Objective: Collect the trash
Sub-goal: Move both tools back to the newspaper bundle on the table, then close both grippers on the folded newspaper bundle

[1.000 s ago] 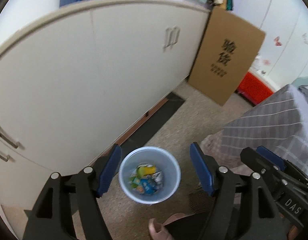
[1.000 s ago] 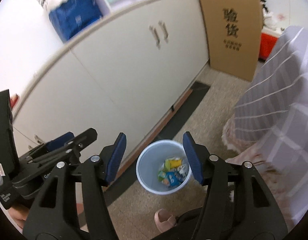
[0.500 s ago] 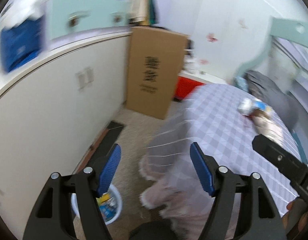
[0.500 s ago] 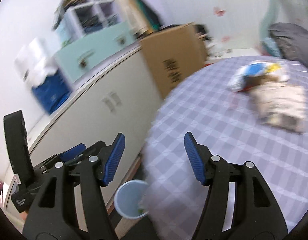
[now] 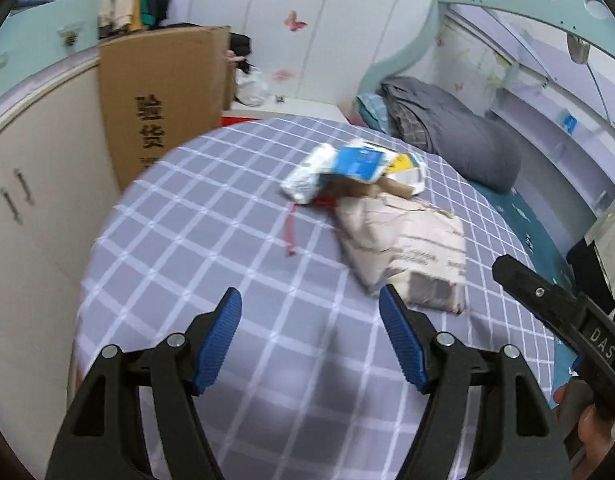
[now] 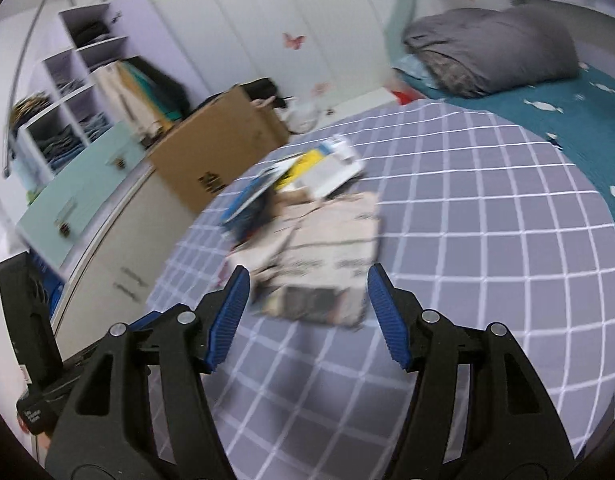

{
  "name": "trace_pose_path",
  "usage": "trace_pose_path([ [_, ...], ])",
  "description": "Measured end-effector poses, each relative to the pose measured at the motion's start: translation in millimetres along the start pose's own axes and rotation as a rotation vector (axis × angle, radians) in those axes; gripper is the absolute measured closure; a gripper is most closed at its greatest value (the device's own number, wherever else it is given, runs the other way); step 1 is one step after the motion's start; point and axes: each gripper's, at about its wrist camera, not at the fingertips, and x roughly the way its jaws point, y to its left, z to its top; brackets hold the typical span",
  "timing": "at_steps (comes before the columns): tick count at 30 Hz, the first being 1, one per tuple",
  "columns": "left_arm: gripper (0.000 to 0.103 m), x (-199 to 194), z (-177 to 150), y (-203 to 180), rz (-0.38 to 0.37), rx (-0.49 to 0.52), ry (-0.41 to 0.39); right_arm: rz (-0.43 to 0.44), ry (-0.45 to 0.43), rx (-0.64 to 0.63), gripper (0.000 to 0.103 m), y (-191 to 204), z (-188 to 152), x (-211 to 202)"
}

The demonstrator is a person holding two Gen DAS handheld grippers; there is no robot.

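Trash (image 6: 307, 240) lies heaped at twelve o'clock on the checked worktop (image 6: 487, 240), crumpled paper bag (image 5: 407, 240) nearest. Both tongs, left (image 5: 309, 336) and right (image 6: 307, 308), gape wide, empty. Loose wrappers (image 5: 347, 168) piled behind could slide off if the bag gets dragged.

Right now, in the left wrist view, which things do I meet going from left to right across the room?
White cabinet → cardboard box → white crumpled wrapper → beige paper bag → grey folded blanket.
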Motion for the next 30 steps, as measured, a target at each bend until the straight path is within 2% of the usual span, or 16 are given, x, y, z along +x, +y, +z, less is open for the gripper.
trace_pose_path([
  [3,0.035,22.9,9.0,-12.9,-0.003,0.007,0.014,-0.015,0.022,0.034,0.042,-15.0,5.2,14.5],
  [9,0.050,58.9,16.7,-31.0,0.005,0.030,0.053,-0.007,0.076,0.069,0.043,-25.0,13.3,44.6],
  [10,0.052,63.2,17.5,-33.7,0.003,0.031,0.057,-0.003,0.085,0.075,0.045,-26.1,13.7,48.5],
  [12,0.058,65.6,18.6,-36.8,0.009,0.048,0.053,0.017,0.112,0.076,0.065,-25.7,11.7,54.8],
  [14,0.082,67.9,18.4,-43.2,0.010,0.093,0.062,0.041,0.152,0.081,0.072,-25.2,7.6,62.7],
  [18,0.087,63.6,14.0,-50.2,0.046,0.164,0.043,0.022,0.141,0.040,0.076,-19.9,1.5,58.6],
  [24,0.088,38.8,3.2,-39.4,-0.012,0.143,0.034,0.053,0.125,0.006,0.076,-11.4,-10.9,33.4],
  [30,0.088,-5.3,-19.5,-23.0,-0.052,0.123,0.009,0.072,0.118,-0.050,0.076,12.7,-26.3,5.8],
])
